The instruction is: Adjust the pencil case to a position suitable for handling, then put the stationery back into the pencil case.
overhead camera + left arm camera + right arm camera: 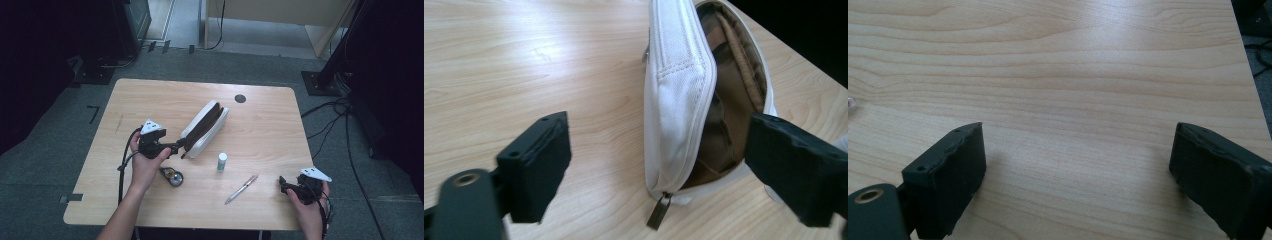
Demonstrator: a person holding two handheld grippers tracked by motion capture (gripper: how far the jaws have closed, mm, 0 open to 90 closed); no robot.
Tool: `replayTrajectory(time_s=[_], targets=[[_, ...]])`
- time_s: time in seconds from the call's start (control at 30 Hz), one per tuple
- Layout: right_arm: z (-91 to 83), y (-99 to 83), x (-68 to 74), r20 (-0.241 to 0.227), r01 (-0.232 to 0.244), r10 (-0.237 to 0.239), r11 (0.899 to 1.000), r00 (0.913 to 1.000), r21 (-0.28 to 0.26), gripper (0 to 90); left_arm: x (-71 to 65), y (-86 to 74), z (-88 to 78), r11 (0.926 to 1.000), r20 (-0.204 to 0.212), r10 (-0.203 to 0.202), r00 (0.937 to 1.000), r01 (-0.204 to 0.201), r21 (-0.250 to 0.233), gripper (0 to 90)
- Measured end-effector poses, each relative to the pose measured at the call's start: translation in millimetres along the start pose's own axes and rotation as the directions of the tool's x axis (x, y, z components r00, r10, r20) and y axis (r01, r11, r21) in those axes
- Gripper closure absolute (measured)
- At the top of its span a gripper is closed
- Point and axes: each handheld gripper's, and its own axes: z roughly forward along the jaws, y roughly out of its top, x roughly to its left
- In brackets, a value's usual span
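Left tongs spread wide at the near end of the white pouch, mid-bench, zip pull between them, untouched; mouth gaping, ready for filling. Right tongs spread over bare wood, near right, idle beside the pen.

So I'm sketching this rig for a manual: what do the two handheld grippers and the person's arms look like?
Both the left gripper and right gripper are black, each topped by a grey three-cornered plate, with two blocky black jaws carrying worn pads. A black cable trails from each. The left gripper view shows a brass-coloured ring near one jaw. Forearms are bare, with no sleeves in sight.
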Motion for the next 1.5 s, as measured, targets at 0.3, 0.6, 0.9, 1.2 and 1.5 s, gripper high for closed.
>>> replayTrajectory(time_s=[0.3,0.6,0.9,1.2,1.5], targets=[[-0.1,0.3,0.3,-0.007,0.006,-0.006,1.0,1.0,0.002,7.9,17.5,-24.3,-28.9,0.9996,-0.036,-0.025,0.999,0.026,0.011,0.8],[-4.6,0.1,1.6,-0.012,0.011,-0.012,0.999,0.9999,-0.031,19.5,41.7,-59.0,-55.1,0.9978,-0.12,-0.043,0.9918,0.049,0.044,0.7],[-17.9,12.2,17.7,-0.081,0.036,-0.043,0.996,0.9958,-0.088,26.1,55.0,-80.2,-72.8,0.9965,-0.171,-0.055,0.9838,0.065,0.053,0.7],[-33.8,30.2,48.1,-0.199,0.107,-0.133,0.985,0.9709,-0.139,32.3,66.7,-103.2,-87.5,0.9941,-0.234,-0.048,0.971,0.069,0.083,0.7],[-43.3,52.4,84.0,-0.283,0.167,-0.216,0.968,0.9345,-0.188,35.8,72.7,-116.0,-97.4,0.9929,-0.287,-0.025,0.9577,0.057,0.104,0.7]])
